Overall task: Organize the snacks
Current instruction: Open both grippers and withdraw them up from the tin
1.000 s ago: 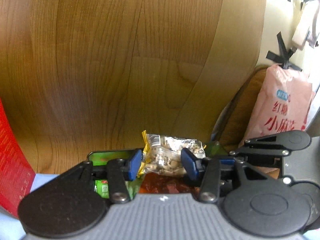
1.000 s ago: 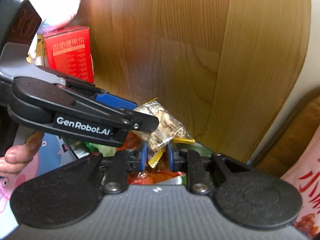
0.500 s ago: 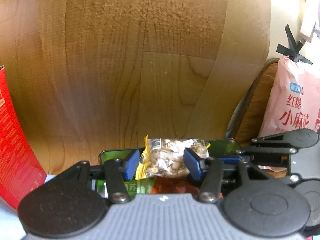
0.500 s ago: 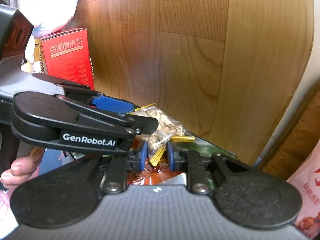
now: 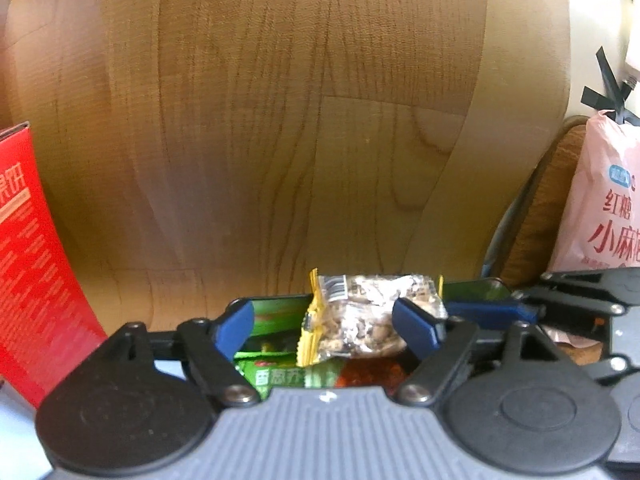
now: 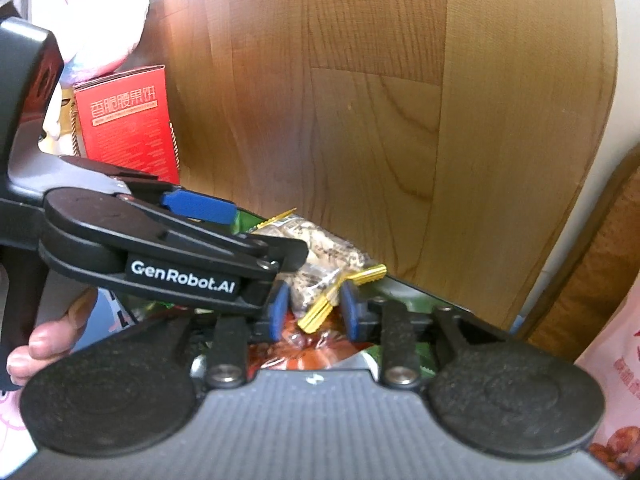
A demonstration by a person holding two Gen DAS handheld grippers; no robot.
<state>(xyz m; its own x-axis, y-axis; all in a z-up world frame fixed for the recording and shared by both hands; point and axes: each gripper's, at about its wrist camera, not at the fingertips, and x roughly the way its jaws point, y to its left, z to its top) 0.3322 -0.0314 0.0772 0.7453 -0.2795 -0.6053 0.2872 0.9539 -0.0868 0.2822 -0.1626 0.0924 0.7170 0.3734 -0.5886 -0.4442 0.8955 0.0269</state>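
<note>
**Packet between both pairs of tongs, jaws releasing**

Your clear, yellow-edged nut packet (image 5: 370, 320) lies crosswise between the left gripper (image 5: 338, 326), over the green tray (image 5: 276, 306) of snacks. Its yellow end seam sits inside the right gripper (image 6: 314, 306). Both jaws are opening, pads apparently clear. The left gripper stands nearer the packet's body.

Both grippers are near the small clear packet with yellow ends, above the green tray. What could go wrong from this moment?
1. Both the left gripper and the right gripper are opening, so the small clear nut packet with yellow ends may drop unevenly onto the green and red snack packs below.
2. The packet's far edge reaches the green tray's rim; it could slide off towards the wooden panel.
3. The grippers are crowded together and may bump.
</note>
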